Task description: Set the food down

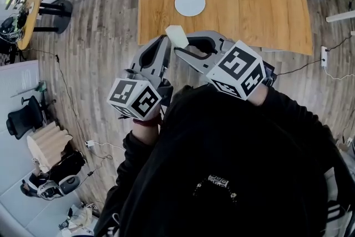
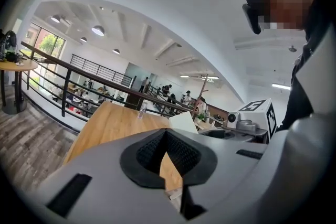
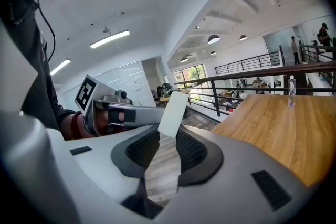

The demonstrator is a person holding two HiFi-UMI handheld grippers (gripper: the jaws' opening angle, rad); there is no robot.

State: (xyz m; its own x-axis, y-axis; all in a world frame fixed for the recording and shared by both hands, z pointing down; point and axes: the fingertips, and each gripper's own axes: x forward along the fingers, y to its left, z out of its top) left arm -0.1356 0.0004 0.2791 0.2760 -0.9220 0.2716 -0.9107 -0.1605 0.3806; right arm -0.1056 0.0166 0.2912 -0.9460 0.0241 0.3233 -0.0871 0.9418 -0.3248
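Note:
A pale, flat slab of food is pinched in my right gripper, just short of the near edge of the wooden table. In the right gripper view the slab stands up between the pads of my right gripper, tilted a little to the right. A white round plate lies on the table beyond it. My left gripper is close on the left of the food, its jaws together with nothing between them. Beyond the tips of my left gripper, the left gripper view shows the slab.
Both grippers hang over wooden floor in front of the table. A small bottle stands at the table's far side by a black railing. A round side table and an office chair stand to the left; cables run across the floor.

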